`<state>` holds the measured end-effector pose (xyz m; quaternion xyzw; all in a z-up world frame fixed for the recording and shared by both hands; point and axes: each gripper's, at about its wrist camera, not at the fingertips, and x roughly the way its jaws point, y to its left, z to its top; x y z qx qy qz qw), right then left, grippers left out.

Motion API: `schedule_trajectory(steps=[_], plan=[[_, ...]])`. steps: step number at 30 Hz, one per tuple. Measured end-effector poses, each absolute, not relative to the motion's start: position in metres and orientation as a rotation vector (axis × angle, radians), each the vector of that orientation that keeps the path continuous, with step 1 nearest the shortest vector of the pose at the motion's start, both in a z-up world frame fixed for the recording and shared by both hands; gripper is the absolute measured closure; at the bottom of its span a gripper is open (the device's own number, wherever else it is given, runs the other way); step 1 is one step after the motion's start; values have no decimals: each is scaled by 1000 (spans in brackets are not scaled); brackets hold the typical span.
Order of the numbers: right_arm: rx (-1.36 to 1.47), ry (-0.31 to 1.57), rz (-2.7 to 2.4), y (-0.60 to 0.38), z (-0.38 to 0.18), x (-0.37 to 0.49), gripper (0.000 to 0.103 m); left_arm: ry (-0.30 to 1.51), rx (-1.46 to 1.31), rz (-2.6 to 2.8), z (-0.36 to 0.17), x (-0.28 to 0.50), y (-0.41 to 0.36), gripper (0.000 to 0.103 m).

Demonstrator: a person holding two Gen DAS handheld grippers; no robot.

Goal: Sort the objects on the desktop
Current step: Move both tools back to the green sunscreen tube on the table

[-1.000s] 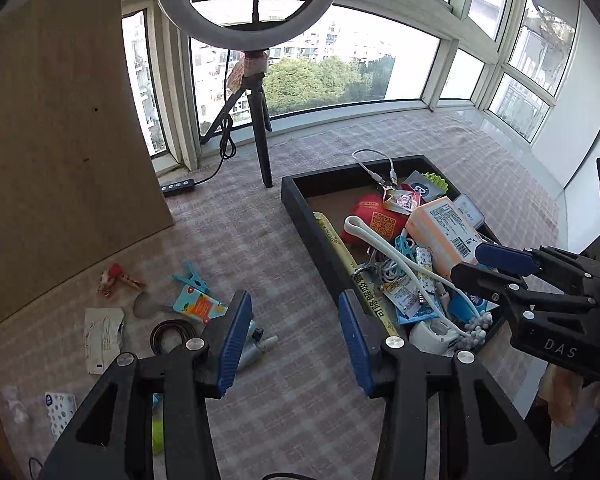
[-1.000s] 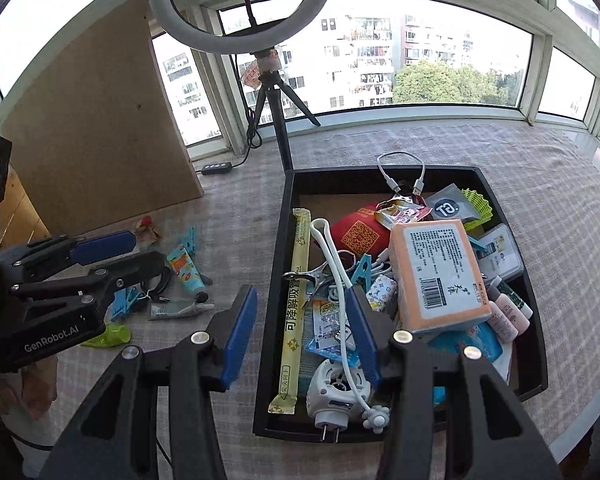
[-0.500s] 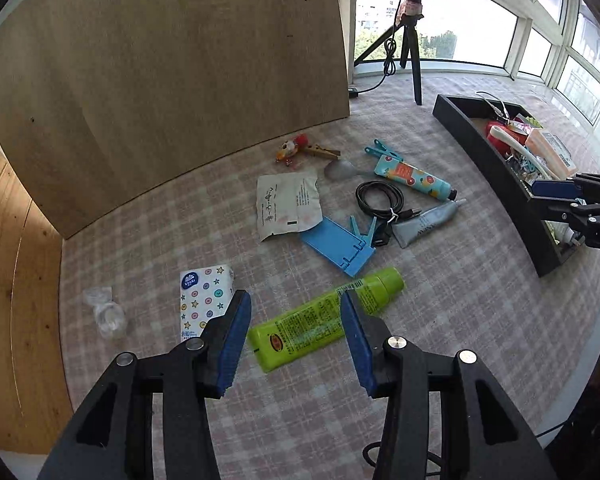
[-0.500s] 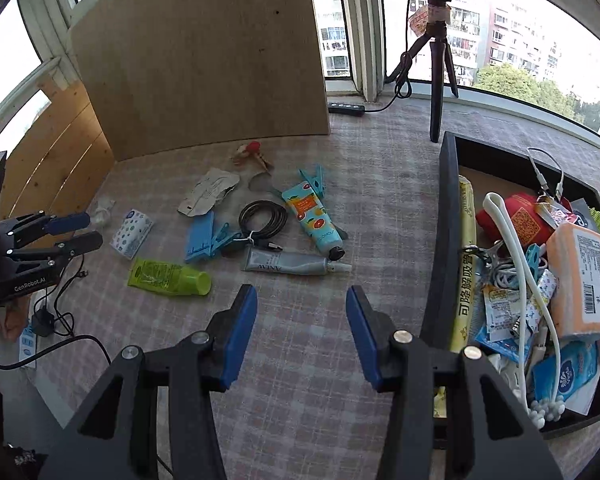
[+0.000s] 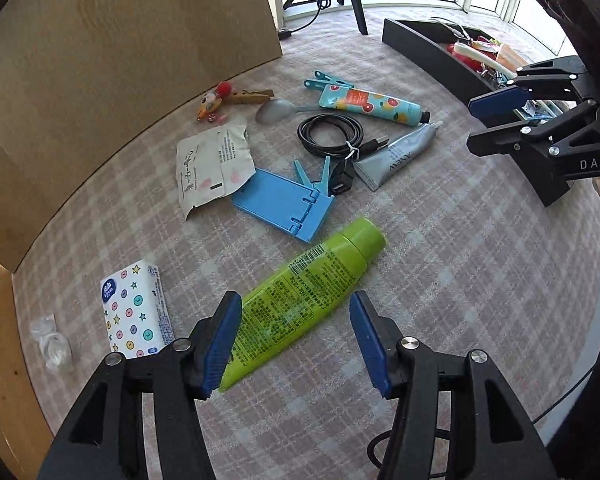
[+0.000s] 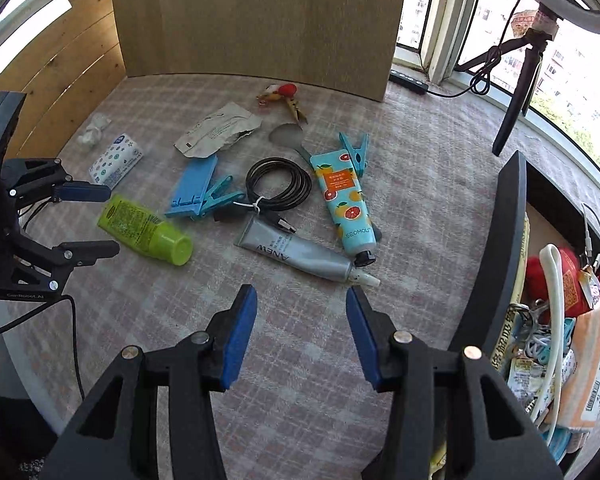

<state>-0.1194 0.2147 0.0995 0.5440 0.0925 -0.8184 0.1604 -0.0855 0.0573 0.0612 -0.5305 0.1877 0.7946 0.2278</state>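
Both grippers' fingers gape, the left gripper [image 5: 296,340] straddling the green tube [image 5: 300,300].

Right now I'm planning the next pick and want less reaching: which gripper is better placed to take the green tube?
Left. The left gripper is open with the green tube lying between its fingers. The right gripper is open over bare cloth, nearer the grey tube.

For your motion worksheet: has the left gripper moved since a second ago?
Yes. The left gripper swung away from the black tray and down over the green tube.
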Motion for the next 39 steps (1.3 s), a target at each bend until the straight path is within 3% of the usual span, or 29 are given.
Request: schedule_trajectory(steps=[9, 12, 17, 26, 28, 30, 39], plan=[[1493, 265, -2189, 165, 85, -119, 57, 562, -1515, 2080, 35, -94, 47, 49], [1471, 312, -2157, 146, 77, -120, 57, 596, -1512, 2062, 31, -95, 41, 41], [1455, 340, -2109, 128, 63, -127, 57, 651, -1506, 2022, 26, -99, 37, 37], [1422, 342, -2024, 109, 50, -139, 57, 567, -1477, 1993, 26, -99, 22, 36], [1400, 348, -2023, 105, 49, -138, 57, 559, -1463, 1999, 27, -97, 22, 40], [1391, 335, -2013, 103, 49, -140, 58, 545, -1452, 2007, 29, -96, 22, 50], [1399, 281, -2021, 112, 55, -147, 80, 542, -1445, 1999, 36, -85, 27, 59]])
